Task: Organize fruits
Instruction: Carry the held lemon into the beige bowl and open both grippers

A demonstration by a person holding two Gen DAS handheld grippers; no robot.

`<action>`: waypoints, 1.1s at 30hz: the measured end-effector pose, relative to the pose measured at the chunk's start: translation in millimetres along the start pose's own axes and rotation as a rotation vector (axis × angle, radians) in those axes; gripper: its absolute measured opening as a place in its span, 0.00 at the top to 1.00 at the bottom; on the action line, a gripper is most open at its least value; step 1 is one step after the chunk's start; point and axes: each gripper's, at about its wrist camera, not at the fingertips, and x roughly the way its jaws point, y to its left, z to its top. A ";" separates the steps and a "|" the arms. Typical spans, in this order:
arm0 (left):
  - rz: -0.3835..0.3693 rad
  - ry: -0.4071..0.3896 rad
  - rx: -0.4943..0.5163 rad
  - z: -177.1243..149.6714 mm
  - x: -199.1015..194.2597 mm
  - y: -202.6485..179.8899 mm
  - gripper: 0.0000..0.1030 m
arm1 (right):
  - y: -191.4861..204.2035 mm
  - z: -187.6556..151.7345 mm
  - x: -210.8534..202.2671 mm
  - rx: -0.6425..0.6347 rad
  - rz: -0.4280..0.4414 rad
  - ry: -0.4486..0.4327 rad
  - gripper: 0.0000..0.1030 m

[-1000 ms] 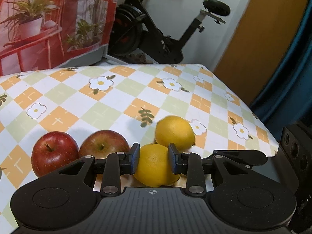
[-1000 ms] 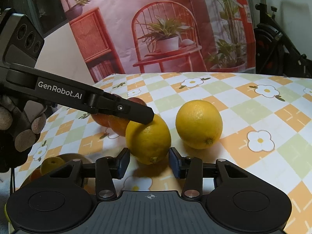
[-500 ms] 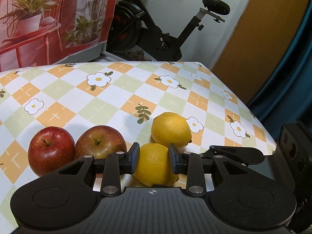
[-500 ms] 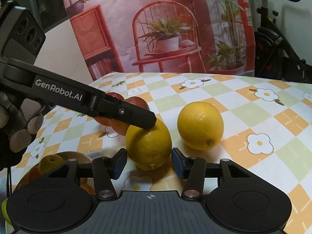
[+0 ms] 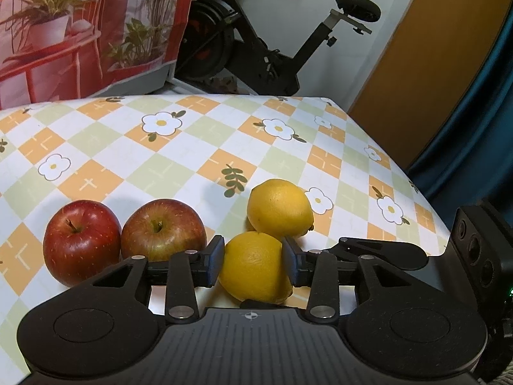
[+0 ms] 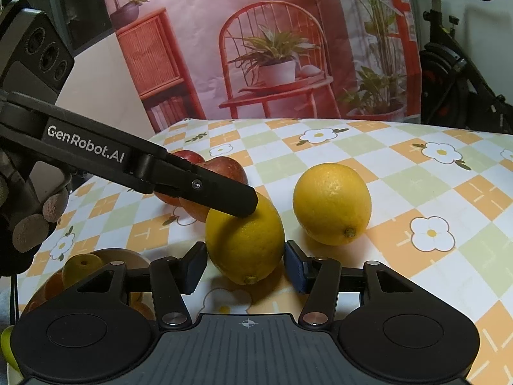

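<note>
Left wrist, lemons [image 5: 279, 208] near table edge [image 5: 384, 157]

Lemons on the table: two [image 5: 255, 268] [image 5: 279, 208]. Red apples: two [image 5: 81, 240] [image 5: 163, 227]. Bowl of small citrus fruit, near left: one [image 6: 105, 256]; its contents are too hidden to count.

**A lived-in room at home**

A table under a flowered, checked tablecloth [image 5: 198, 147] fills the lower frame. Behind it, upper centre, stands an exercise bike [image 5: 256, 48]; upper left hangs a printed backdrop [image 6: 272, 41] of a red chair and potted plants; a blue curtain [image 5: 474, 122] is at right.
</note>
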 end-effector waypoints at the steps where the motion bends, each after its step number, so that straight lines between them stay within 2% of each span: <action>1: -0.005 0.002 0.000 -0.1 0.2 0.5 0.59 | 0.0 -0.4 -0.3 -0.001 -0.001 -0.001 0.52; 14: -0.067 0.039 -0.069 1.4 4.5 13.0 0.58 | -1.7 -2.5 -0.4 0.009 0.012 0.012 0.53; 17: -0.078 0.046 -0.091 1.6 6.7 16.7 0.54 | -2.3 -2.6 -0.5 0.012 0.013 0.012 0.54; 22: -0.080 0.069 -0.063 3.8 5.9 10.4 0.56 | 4.5 -4.2 -4.5 -0.025 -0.012 0.010 0.55; 27: -0.113 0.034 -0.080 2.2 -12.3 7.0 0.56 | 14.4 -2.0 -21.8 -0.036 -0.022 -0.025 0.55; 33: -0.089 0.023 -0.028 -8.7 -42.9 -8.1 0.56 | 36.9 -2.6 -42.6 -0.054 -0.006 -0.048 0.55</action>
